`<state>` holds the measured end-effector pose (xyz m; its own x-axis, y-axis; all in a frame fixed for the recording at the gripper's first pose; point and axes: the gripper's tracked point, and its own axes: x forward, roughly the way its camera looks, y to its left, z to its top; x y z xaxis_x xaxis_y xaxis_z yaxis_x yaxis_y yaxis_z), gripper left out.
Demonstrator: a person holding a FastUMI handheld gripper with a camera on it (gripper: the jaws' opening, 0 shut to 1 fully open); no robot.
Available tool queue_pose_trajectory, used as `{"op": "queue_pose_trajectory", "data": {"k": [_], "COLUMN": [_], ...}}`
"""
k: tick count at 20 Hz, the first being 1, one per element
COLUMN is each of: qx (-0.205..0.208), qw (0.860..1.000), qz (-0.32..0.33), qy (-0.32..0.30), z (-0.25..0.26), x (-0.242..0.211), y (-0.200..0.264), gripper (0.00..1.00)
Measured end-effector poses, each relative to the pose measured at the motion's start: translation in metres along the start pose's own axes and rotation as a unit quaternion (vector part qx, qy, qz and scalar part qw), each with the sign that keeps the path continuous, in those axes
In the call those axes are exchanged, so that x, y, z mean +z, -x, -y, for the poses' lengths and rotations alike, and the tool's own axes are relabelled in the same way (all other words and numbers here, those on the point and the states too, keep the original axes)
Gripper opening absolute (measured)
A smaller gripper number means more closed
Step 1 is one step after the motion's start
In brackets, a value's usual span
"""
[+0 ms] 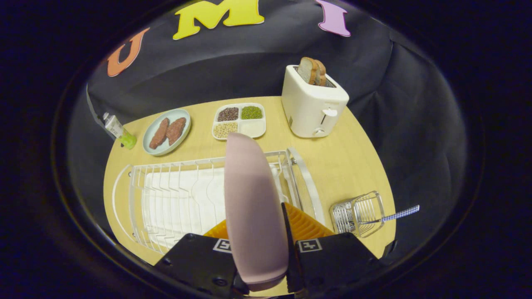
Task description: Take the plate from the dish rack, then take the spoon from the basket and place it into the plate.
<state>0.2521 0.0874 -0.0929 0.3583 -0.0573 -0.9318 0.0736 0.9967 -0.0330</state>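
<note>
Mock kitchen booth: toaster (314,104), dish rack (174,195)

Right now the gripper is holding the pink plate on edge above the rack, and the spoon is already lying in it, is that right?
Not quite. The gripper does hold the pink plate on edge over the rack, but the spoon is in the wire basket beside the rack, its handle sticking out. The gripper view shows it.
</note>
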Motion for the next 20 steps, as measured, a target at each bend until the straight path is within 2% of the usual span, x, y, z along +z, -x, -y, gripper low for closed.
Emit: {"op": "queue_pose_trajectory", "data": {"k": [3,8,13,16,20], "qx": [-0.014,0.028,0.126,0.204,0.261], "qw": [0.999,0.995,0.984,0.973,0.960], "qz": [0.040,0.094,0.122,0.096,0.056], "qy": [0.019,0.012,-0.016,-0.048,-0.079], "z": [-0.008,-0.019,-0.030,-0.033,-0.025], "x": [0.019,0.017,-0.020,-0.065,-0.133], "y": [0.029,0.079,0.117,0.127,0.108], "gripper": [0.39,0.39,0.40,0.40,0.40]}}
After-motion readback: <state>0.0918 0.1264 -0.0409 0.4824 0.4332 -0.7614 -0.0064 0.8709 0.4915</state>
